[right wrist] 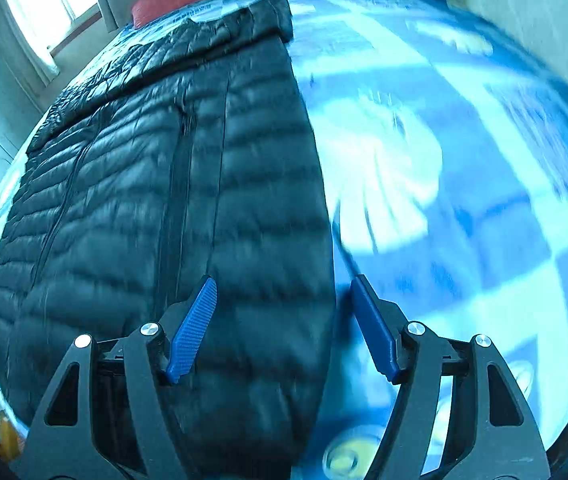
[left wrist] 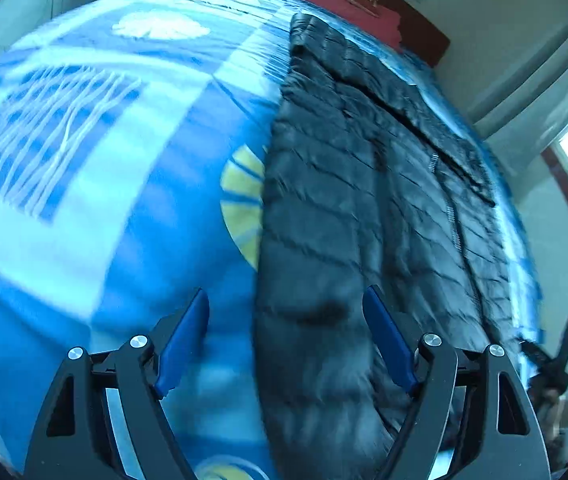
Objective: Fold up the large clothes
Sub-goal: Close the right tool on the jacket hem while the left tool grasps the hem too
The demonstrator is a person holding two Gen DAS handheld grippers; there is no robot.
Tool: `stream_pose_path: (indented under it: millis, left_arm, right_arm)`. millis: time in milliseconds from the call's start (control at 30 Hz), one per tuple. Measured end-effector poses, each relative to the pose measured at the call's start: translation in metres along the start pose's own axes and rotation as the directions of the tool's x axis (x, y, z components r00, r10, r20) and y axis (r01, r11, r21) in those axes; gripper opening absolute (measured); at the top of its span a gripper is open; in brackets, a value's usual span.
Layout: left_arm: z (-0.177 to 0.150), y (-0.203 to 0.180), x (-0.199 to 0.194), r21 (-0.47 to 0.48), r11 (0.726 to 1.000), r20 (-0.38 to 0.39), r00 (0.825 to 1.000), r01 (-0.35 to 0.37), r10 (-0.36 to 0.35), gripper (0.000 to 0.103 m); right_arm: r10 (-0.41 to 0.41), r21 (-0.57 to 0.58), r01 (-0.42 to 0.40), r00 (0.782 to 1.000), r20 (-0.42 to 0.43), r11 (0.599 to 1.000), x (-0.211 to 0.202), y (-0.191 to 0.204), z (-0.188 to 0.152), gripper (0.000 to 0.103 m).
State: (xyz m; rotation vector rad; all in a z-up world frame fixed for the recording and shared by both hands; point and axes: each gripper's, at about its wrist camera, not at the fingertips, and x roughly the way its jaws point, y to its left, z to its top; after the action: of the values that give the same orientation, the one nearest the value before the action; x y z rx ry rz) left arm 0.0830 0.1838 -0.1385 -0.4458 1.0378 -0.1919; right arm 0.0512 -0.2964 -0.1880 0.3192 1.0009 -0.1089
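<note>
On the blue bedspread, the black puffer jacket lies below both spread-open, empty hand-held grippers.

A big bed fills both views. A blue blanket with white and yellow shapes covers it. A black puffy coat lies flat on the blanket, stretching from the near edge to the far end. A red pillow sits at the far end, just past the coat, by a brown headboard.
</note>
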Motion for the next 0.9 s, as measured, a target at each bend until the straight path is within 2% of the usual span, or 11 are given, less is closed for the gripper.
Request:
stream_pose_path:
  millis: [67,167,233,267,333,400,533,567,633,733,900]
  left_arm:
    - [-0.005,-0.003,0.0,0.004,0.999,-0.016,0.999,0.035,-0.035,0.078]
    - [-0.014,-0.009,-0.002,0.029,0.999,-0.008,0.999,0.038,-0.038,0.078]
    - [-0.018,-0.009,-0.004,0.029,0.998,-0.007,0.999,0.047,-0.047,0.077]
    - [-0.019,-0.009,-0.004,0.021,0.997,-0.013,0.998,0.069,-0.069,0.077]
    - [-0.023,-0.01,-0.004,0.009,0.993,-0.03,0.992,0.119,-0.119,0.071]
    - [-0.026,-0.013,-0.003,0.026,0.993,-0.024,0.993,0.117,-0.116,0.07]
    - [-0.029,-0.015,-0.003,0.031,0.994,-0.017,0.995,0.101,-0.1,0.054]
    - [-0.029,-0.014,-0.003,0.028,0.994,-0.016,0.995,0.101,-0.101,0.05]
    - [-0.029,-0.012,-0.004,0.019,0.994,-0.017,0.994,0.107,-0.107,0.035]
    - [-0.029,-0.008,-0.008,-0.005,0.994,-0.008,0.994,0.113,-0.113,0.021]
    - [-0.03,-0.012,-0.029,-0.001,0.99,0.042,0.989,0.142,-0.142,0.015]
  right_arm:
    - [0.031,0.019,-0.031,1.0,0.005,0.999,-0.006,-0.003,-0.011,0.069]
    - [0.062,0.003,-0.062,0.998,-0.002,0.998,-0.011,0.004,-0.02,0.067]
    - [0.074,-0.006,-0.074,0.997,-0.005,0.997,-0.013,0.007,-0.024,0.056]
    - [0.082,-0.01,-0.082,0.997,0.001,0.997,-0.015,0.008,-0.028,0.054]
    - [0.107,0.0,-0.107,0.994,0.001,0.994,-0.018,0.005,-0.031,0.044]
    - [0.142,0.028,-0.142,0.99,0.002,0.989,-0.02,0.002,-0.032,0.038]
    - [0.206,0.042,-0.206,0.979,0.013,0.978,-0.021,0.001,-0.032,0.02]
    - [0.207,0.036,-0.208,0.978,0.015,0.978,-0.021,0.003,-0.032,0.019]
    - [0.211,0.029,-0.212,0.977,0.02,0.977,-0.022,0.005,-0.031,0.017]
    - [0.235,0.045,-0.236,0.971,0.035,0.971,-0.026,0.002,-0.03,0.013]
    - [0.296,0.071,-0.3,0.953,0.068,0.951,-0.047,-0.006,-0.028,0.011]
